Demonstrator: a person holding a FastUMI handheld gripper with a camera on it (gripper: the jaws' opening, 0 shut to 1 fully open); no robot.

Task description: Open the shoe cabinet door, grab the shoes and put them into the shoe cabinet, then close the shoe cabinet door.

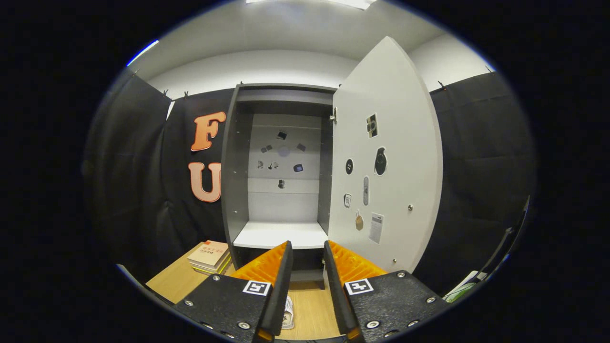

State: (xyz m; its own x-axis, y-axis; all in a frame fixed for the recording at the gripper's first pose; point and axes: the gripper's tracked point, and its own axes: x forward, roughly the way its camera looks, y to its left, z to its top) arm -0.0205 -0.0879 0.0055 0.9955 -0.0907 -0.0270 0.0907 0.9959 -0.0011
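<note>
I see the cabinet (281,190) ahead with its door (386,157) swung wide open to the right and the shelf (279,235) bare. My gripper (307,257) holds its 2 fingers apart on nothing, and a shoe (288,314) lies on the floor (312,309) between them, with books (208,255) left of the cabinet.

Nothing legible is showing anywhere. The stickers (380,161) on the open shoe cabinet door (405,143) and on the cabinet's back panel (284,157) are appearing too small to read, and the red print on the top book of the stack (209,254) at the worktop's (174,281) left edge is blurring out. The square coded markers (257,287) on the claw (308,250) are carrying patterns, not words.
</note>
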